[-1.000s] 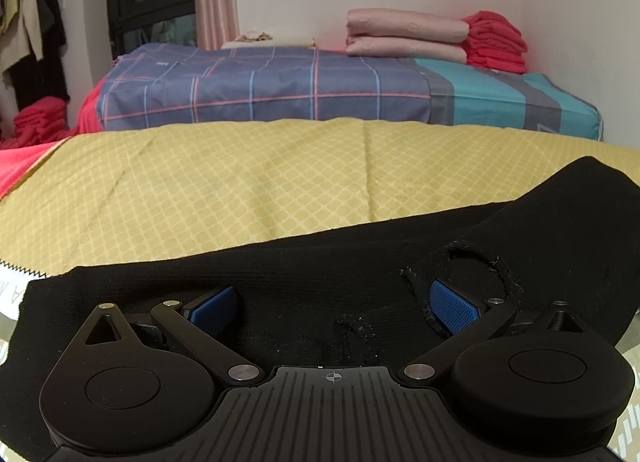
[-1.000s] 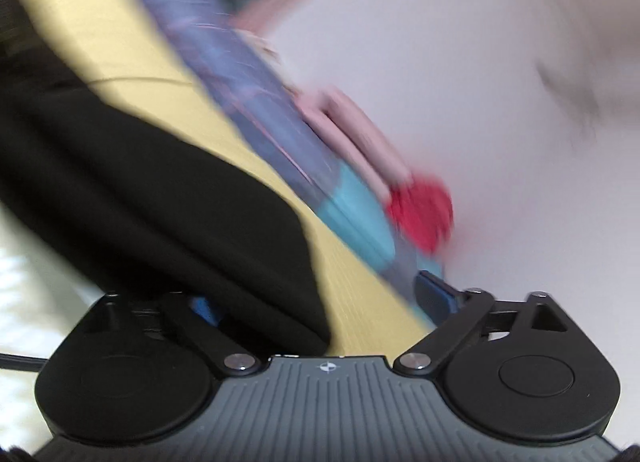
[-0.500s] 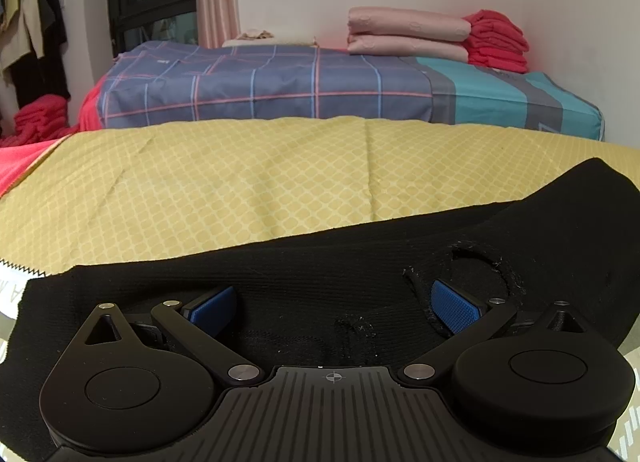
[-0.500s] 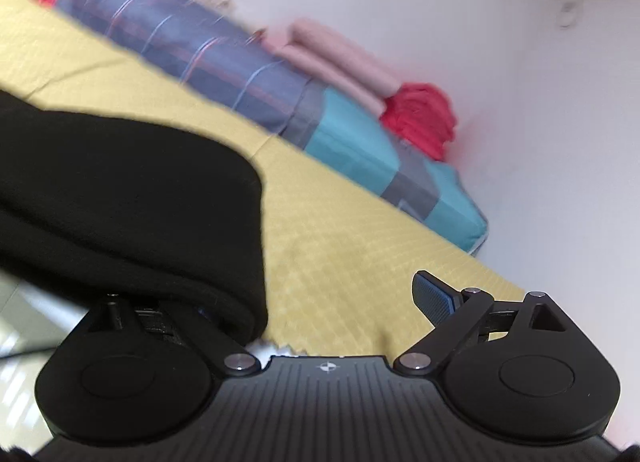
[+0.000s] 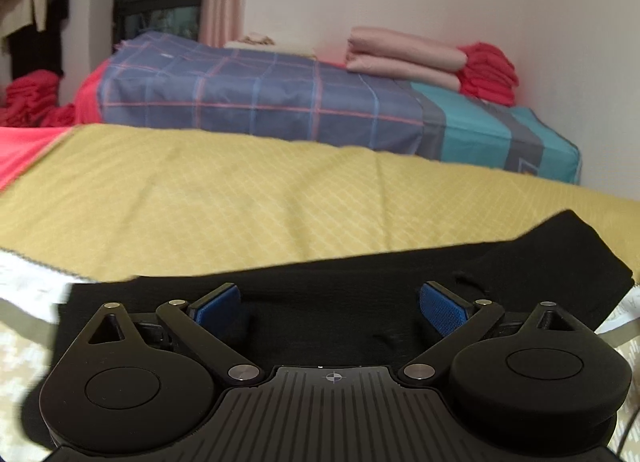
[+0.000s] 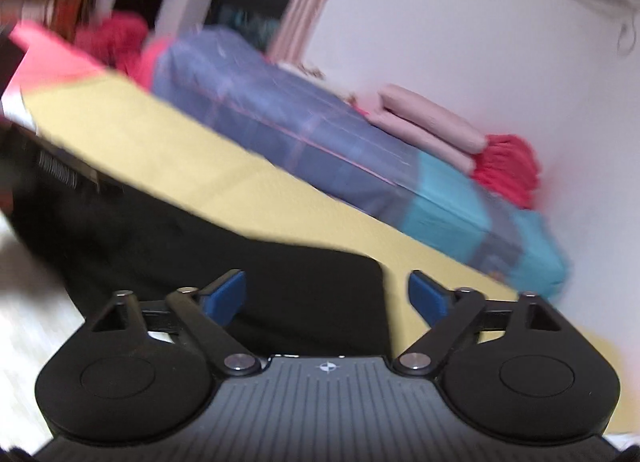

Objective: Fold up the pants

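Black pants (image 5: 360, 290) are laid along the near edge of a yellow quilted cover (image 5: 240, 197). The left gripper (image 5: 328, 302) is held wide, pants fabric between its pads, none pinched. The right gripper (image 6: 326, 294) is closing over the pants' corner, unpressed. Bare cover is seen beyond. A printed label (image 6: 58, 173) is shown only in the right view.

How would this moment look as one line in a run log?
task: fold pants | pants: black, on yellow sheet | left gripper: open, over pants | right gripper: closing, pants edge between jaws, no grip yet
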Demonstrator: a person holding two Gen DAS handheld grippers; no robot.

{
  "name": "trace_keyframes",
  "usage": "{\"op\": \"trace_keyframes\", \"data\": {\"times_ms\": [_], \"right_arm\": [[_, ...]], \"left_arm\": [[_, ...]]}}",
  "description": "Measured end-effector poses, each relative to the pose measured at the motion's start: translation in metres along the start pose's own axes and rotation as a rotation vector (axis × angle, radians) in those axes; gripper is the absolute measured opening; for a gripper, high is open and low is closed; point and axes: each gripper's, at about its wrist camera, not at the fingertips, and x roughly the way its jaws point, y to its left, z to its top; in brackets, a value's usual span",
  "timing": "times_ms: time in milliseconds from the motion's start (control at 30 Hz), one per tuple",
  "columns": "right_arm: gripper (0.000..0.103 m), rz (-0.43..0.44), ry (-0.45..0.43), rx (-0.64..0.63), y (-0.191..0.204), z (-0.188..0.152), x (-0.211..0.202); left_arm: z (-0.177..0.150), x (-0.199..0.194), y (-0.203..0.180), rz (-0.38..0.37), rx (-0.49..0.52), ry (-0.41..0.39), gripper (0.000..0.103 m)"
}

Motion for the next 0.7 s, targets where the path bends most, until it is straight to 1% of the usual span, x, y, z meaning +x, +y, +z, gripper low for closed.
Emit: {"op": "trace_keyframes", "data": {"times_ms": [33, 100, 133, 167, 200, 233, 267, 300, 333, 367, 400, 500, 633, 667, 700], "right_arm": [[0.070, 0.024, 0.005, 0.035, 0.007, 0.004, 0.004], [0.069, 0.101, 0.058, 0.113, 0.019, 0.006, 0.025], [0.069, 0.139, 0.116, 0.120, 0.028, 0.001, 0.043], [0.070, 0.144, 0.202, 0.102, 0.038, -0.005, 0.061], [0.071, 0.117, 0.199, 0.089, 0.044, -0.008, 0.065], [0.070, 0.097, 0.185, 0.079, 0.047, -0.002, 0.056], [0.069, 0.079, 0.189, 0.066, 0.050, 0.006, 0.048], [0.070, 0.061, 0.155, 0.057, 0.054, 0.014, 0.037], [0.076, 0.050, 0.110, 0.031, 0.059, 0.020, 0.025], [0.079, 0.051, 0.076, -0.002, 0.063, 0.026, 0.018], [0.083, 0.067, 0.048, -0.029, 0.070, 0.031, 0.012], [0.084, 0.192, -0.009, -0.098, 0.103, 0.040, -0.002], [0.084, 0.319, -0.056, -0.233, 0.177, 0.042, -0.022], [0.084, 0.341, -0.068, -0.277, 0.196, 0.042, -0.026], [0.084, 0.343, -0.081, -0.327, 0.215, 0.042, -0.030]], "left_arm": [[0.000, -0.006, 0.005, 0.019, 0.004, -0.005, 0.103], [-0.003, -0.018, 0.017, 0.069, 0.020, -0.014, 0.103], [-0.006, -0.024, 0.024, 0.104, 0.028, -0.014, 0.103], [-0.008, -0.029, 0.031, 0.139, 0.034, -0.011, 0.103], [-0.010, -0.034, 0.039, 0.174, 0.038, -0.004, 0.103], [-0.013, -0.039, 0.048, 0.207, 0.037, 0.003, 0.103], [-0.016, -0.045, 0.058, 0.230, 0.033, 0.002, 0.103], [-0.019, -0.052, 0.069, 0.249, 0.024, -0.003, 0.103], [-0.022, -0.058, 0.079, 0.272, 0.011, -0.008, 0.103], [-0.025, -0.065, 0.090, 0.292, -0.005, -0.013, 0.103], [-0.027, -0.072, 0.100, 0.310, -0.023, -0.018, 0.103], [-0.036, -0.092, 0.127, 0.354, -0.090, -0.032, 0.103], [-0.052, -0.122, 0.159, 0.399, -0.179, -0.047, 0.103], [-0.056, -0.129, 0.166, 0.413, -0.196, -0.049, 0.103], [-0.060, -0.135, 0.173, 0.425, -0.211, -0.050, 0.103]]}}
